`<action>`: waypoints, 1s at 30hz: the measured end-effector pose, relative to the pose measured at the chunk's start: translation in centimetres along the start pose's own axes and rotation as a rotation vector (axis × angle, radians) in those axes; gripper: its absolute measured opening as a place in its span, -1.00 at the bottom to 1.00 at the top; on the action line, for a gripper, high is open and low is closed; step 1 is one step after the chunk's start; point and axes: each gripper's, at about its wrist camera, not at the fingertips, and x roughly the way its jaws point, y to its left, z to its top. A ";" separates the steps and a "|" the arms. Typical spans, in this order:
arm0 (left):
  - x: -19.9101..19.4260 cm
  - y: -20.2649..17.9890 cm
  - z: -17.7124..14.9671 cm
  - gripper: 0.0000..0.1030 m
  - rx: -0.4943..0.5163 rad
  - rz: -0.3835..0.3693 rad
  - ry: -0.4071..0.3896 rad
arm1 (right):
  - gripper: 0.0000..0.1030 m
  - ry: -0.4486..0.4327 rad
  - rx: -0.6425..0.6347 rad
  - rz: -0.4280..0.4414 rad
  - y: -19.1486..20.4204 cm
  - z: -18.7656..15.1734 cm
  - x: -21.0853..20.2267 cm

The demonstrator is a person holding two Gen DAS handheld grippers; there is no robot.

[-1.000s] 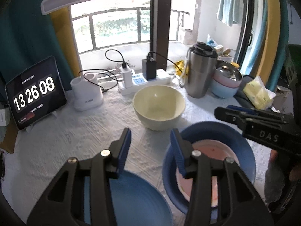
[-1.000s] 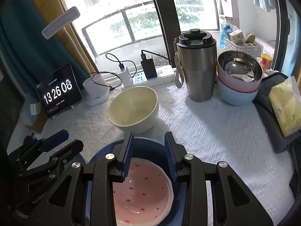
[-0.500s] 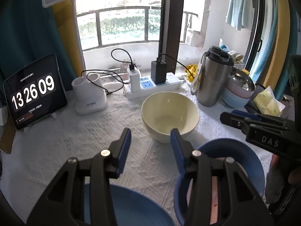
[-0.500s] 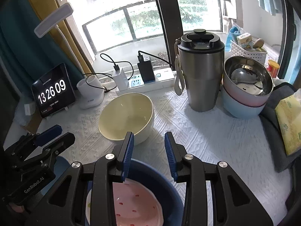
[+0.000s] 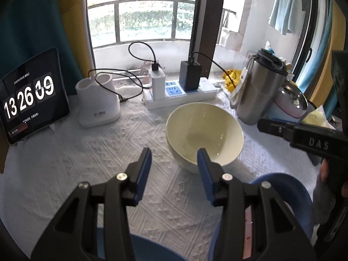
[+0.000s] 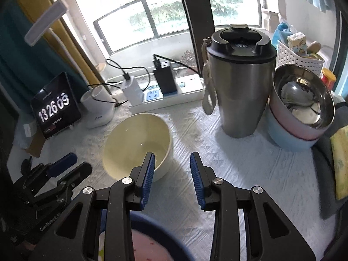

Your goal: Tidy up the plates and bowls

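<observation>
Both grippers have moved forward over the desk [image 5: 54, 163] since a second ago. The white textured cloth covers it. The pale yellow round ceramic bowl [image 5: 204, 134] was far ahead then; it now sits just past both sets of fingertips.

Left gripper [image 5: 174, 152]: fingers part open at a middling gap, nothing between them, same gap as a second ago. Its right finger overlaps the bowl's near rim in the left wrist view; contact can't be confirmed.

Right gripper [image 6: 172, 157]: fingers also part open, empty, gap unchanged. Its left finger lines up over the bowl's [image 6: 137, 145] near right rim; the right finger is over bare cloth.

The big blue plate [image 5: 289, 193] with the small pink dotted plate [image 6: 148, 248] on it has slid to the bottom edge of both views, mostly hidden under the gripper bodies. A second blue plate [image 5: 152, 250] is at the bottom of the left view. So the grippers have left the plate stack behind, untouched for now.

Meaning for the task: the yellow bowl looks like the next target, and probably both grippers are closing in on its rim from either side. No grasp yet. Stacked bowls [image 6: 302, 113] (steel one on top, pink, light blue) sit far right beside the tall steel tumbler with black lid [image 6: 239, 82], which is a likely home for it, though that's a guess.

Risk: the tumbler stands near the path to that stack.
</observation>
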 end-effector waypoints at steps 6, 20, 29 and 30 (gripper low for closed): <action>1.1 0.1 0.3 -0.13 -0.013 -0.004 0.032 | -0.30 -0.036 -0.057 -0.039 -0.1 1.4 0.4; 3.5 -0.6 1.1 -0.13 -0.007 0.001 0.084 | -0.30 0.171 -0.120 0.062 0.7 2.6 5.0; 5.1 -0.2 0.8 -0.13 -0.011 0.006 0.117 | -0.30 0.281 -0.126 0.112 1.1 2.9 7.8; 5.2 -0.3 0.7 -0.13 -0.006 0.005 0.117 | -0.30 0.287 -0.130 0.116 1.1 2.9 7.9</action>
